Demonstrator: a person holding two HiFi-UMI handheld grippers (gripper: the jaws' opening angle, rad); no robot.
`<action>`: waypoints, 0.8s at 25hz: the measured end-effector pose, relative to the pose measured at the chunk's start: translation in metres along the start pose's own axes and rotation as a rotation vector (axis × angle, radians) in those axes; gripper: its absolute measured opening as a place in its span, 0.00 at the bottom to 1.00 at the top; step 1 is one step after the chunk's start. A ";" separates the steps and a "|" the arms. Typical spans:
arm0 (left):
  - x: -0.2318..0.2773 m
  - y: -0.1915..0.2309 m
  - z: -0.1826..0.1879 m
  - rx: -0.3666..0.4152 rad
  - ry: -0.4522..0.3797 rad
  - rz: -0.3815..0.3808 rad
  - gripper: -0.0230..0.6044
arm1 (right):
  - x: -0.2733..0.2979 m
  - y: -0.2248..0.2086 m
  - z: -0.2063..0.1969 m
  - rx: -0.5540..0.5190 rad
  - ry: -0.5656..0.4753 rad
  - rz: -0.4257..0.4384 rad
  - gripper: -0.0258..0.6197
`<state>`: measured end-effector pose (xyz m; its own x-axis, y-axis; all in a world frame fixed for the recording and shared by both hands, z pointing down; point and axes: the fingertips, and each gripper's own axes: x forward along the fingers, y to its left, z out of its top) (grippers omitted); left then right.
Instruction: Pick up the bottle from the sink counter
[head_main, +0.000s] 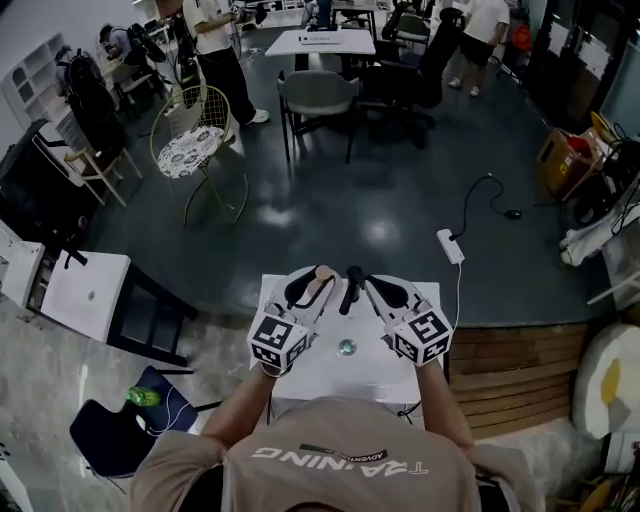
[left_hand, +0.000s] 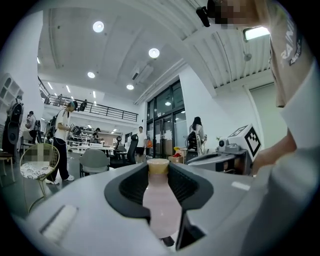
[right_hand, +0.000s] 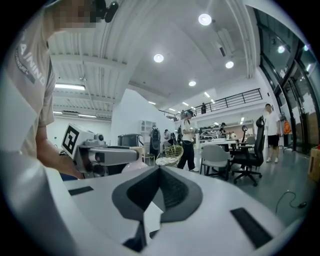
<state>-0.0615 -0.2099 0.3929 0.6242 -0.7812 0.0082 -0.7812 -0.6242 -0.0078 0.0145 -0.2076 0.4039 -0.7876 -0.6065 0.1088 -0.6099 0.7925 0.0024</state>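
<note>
**Pink bottle clamped near the counter drain**

Pink bottle (left_hand: 161, 202), beige-capped, sits clamped in the left gripper (head_main: 303, 296), its lower end lost between the jaws; both show just beyond the drain (head_main: 347, 347) of the white sink counter (head_main: 322, 380), height unclear; right gripper (right_hand: 159, 186), beside it, is closed and empty.

Bright ceiling spots (left_hand: 154, 52), floor (head_main: 380, 232) glare — fisheye edges warped, corners dark.

Left gripper (left_hand: 159, 172) gripped the bottle (left_hand: 161, 212) between its fingers. Right gripper (right_hand: 159, 175) was raised just beside it, jaws together, empty.
</note>
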 end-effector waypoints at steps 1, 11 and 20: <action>0.002 -0.001 0.003 0.003 -0.003 -0.001 0.24 | 0.000 -0.002 0.003 -0.003 -0.001 -0.001 0.05; 0.011 0.009 0.018 -0.002 -0.013 0.012 0.24 | 0.004 -0.021 0.017 -0.001 -0.007 -0.004 0.05; 0.002 0.027 0.021 0.001 -0.006 0.035 0.24 | 0.016 -0.020 0.018 0.019 -0.001 0.004 0.05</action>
<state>-0.0804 -0.2284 0.3718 0.5962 -0.8029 0.0015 -0.8028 -0.5961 -0.0089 0.0131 -0.2344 0.3877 -0.7903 -0.6033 0.1075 -0.6081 0.7937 -0.0165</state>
